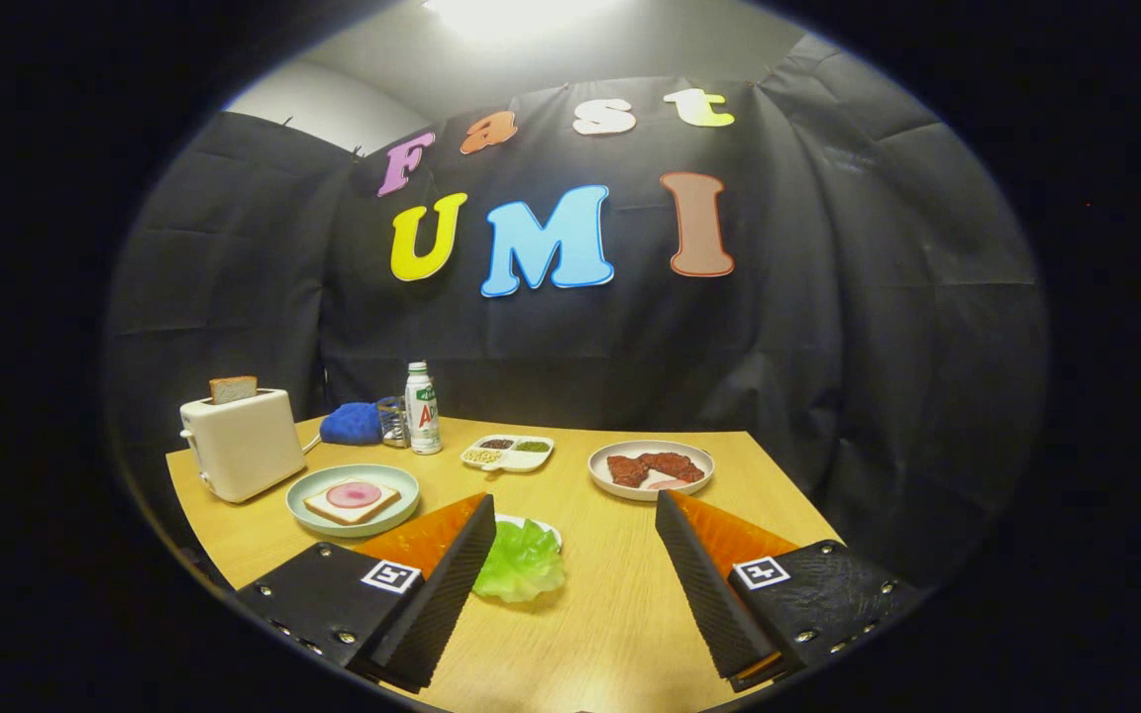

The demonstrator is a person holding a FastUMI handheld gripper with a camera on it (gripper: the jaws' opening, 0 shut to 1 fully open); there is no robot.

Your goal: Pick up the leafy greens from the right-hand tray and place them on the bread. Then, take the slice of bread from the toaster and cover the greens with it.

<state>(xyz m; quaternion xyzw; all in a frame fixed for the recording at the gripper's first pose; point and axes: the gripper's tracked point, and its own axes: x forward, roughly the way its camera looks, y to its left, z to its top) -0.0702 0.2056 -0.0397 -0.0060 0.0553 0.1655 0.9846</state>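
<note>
Spanning wooden table [610, 594], gripper [570, 535] agape.

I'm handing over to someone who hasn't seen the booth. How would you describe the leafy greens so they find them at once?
Start at the wooden table and look just ahead of the open gripper. On a small white plate beside its left finger lie the leafy greens. They are the one bright green, ruffled thing; the nearby round plate holds bread with a pink slice.
</note>
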